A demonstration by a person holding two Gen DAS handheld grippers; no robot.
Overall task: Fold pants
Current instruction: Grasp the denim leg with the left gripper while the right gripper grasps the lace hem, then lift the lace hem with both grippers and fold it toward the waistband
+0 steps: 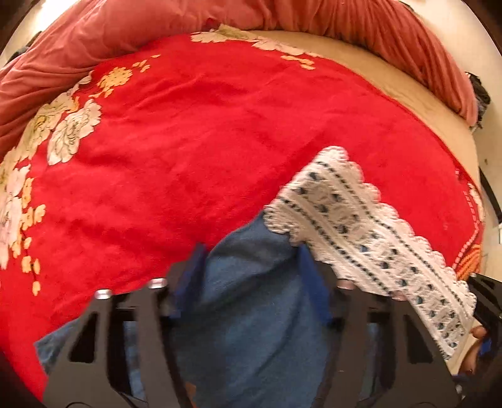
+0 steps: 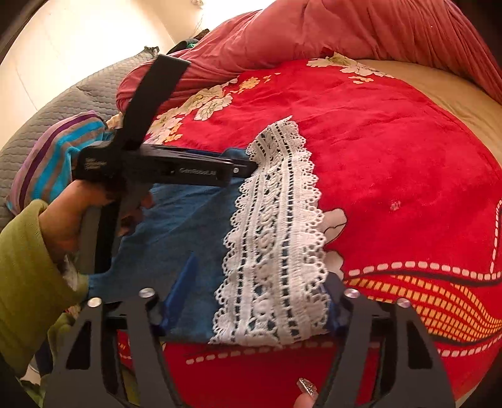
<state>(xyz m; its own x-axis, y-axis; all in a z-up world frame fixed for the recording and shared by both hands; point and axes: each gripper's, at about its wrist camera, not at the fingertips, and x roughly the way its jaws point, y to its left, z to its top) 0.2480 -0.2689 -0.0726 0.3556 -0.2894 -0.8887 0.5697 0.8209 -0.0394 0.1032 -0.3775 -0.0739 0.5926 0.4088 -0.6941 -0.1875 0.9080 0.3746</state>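
The pants (image 1: pixel 251 307) are blue with a white lace hem (image 1: pixel 360 226). They hang lifted above a red flowered blanket (image 1: pixel 188 141). My left gripper (image 1: pixel 251 282) holds blue cloth between its blue pads, and it shows from the side in the right wrist view (image 2: pixel 241 168), pinching the hem's far corner. My right gripper (image 2: pixel 254 301) has the blue cloth and the lace hem (image 2: pixel 276 235) between its fingers at the near end. The hem stretches between the two grippers.
A red blanket (image 2: pixel 392 157) covers the bed. A crumpled pink quilt (image 2: pixel 345 28) lies along the back. A grey quilted pillow (image 2: pixel 47 119) and a striped cloth (image 2: pixel 53 163) lie at the left. Beige sheet (image 2: pixel 455 100) shows at the right.
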